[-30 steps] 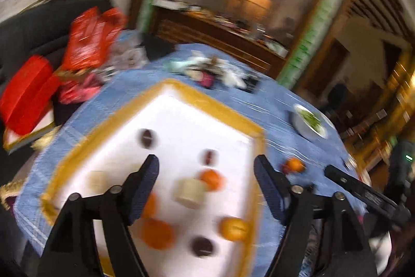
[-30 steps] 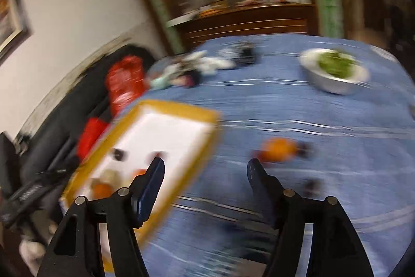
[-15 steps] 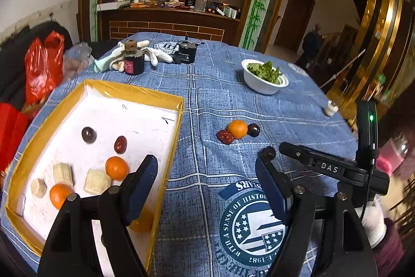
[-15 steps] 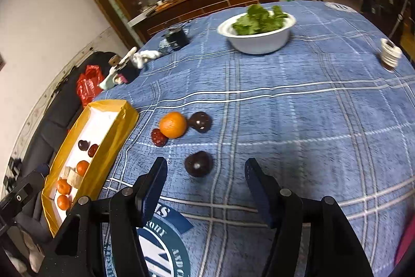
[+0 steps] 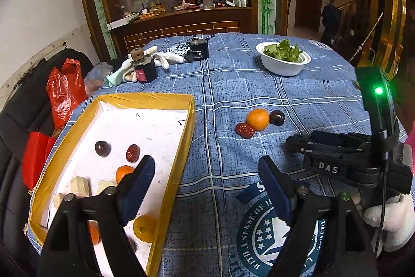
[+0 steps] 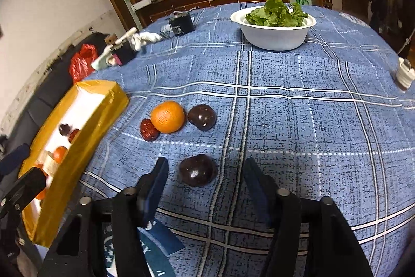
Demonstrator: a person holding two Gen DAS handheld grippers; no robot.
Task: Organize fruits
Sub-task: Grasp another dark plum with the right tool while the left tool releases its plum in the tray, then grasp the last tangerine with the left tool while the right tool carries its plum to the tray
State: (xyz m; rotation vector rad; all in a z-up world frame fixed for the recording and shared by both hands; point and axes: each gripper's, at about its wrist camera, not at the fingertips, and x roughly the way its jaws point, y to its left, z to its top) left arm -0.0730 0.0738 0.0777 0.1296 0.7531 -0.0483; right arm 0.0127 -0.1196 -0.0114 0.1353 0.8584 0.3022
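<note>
Lying on the blue checked tablecloth [image 6: 285, 121], a dark round plum [image 6: 197, 170] sits between the right gripper [image 6: 205, 179], whose jaws have just been closing, pads still clear. The left gripper [image 5: 206, 179] tilts downward, spread empty over the yellow-rimmed tray's [image 5: 181, 160] edge.

Left wrist camera looking steeply down across the blue plaid tablecloth [image 5: 259, 85] beside the yellow-rimmed cardboard tray [image 5: 179, 173], right wrist camera sitting closer and lower, both sharing the round orange tangerine [image 5: 257, 119] [image 6: 167, 116] and white salad bowl [image 5: 281, 66] [image 6: 275, 36].
</note>
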